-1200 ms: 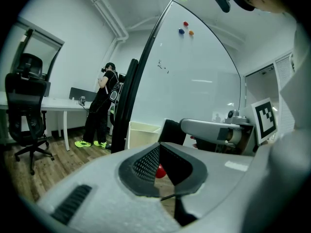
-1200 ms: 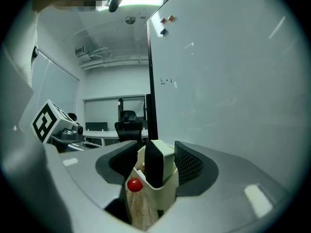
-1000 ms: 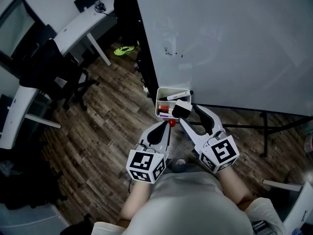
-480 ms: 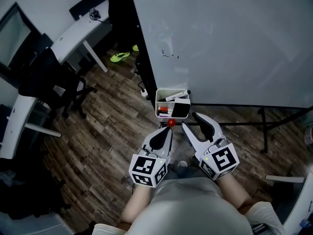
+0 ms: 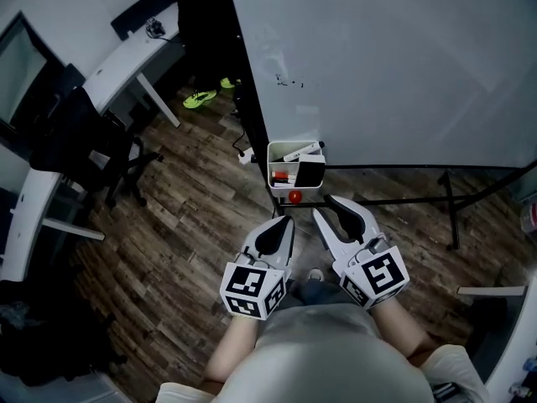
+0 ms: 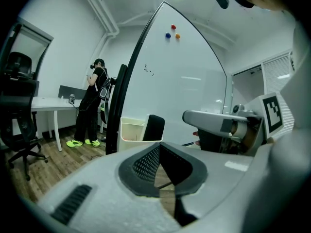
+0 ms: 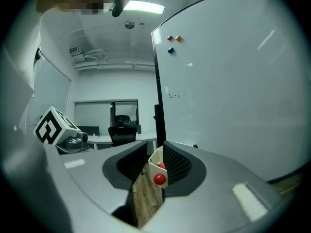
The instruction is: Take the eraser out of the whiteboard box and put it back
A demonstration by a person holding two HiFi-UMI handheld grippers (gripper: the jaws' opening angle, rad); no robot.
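The white whiteboard box [image 5: 283, 163] hangs at the whiteboard's lower left edge. A black eraser [image 5: 311, 173] stands upright in its right part, with a marker [image 5: 298, 151] behind it and a red magnet [image 5: 294, 196] on its front. The left gripper view shows the box [image 6: 131, 129] and the eraser [image 6: 154, 127] ahead. My right gripper [image 5: 327, 207] is a short way in front of the box, open and empty; its jaws have just been closing. The right gripper view [image 7: 154, 152] shows only the box [image 7: 155, 164] far off through the gap. My left gripper [image 5: 284, 222] is shut and empty beside it.
The whiteboard [image 5: 394, 65] fills the right; its black stand bars [image 5: 403, 198] cross the wooden floor below. An office chair [image 5: 80, 133] and white desks [image 5: 126, 49] stand at the left. A person [image 6: 95, 103] in black stands by the far desk.
The eraser, held by the right jaws over the box a second ago, now stands in the box. Both grippers have drawn back from the box and the right jaws have narrowed.
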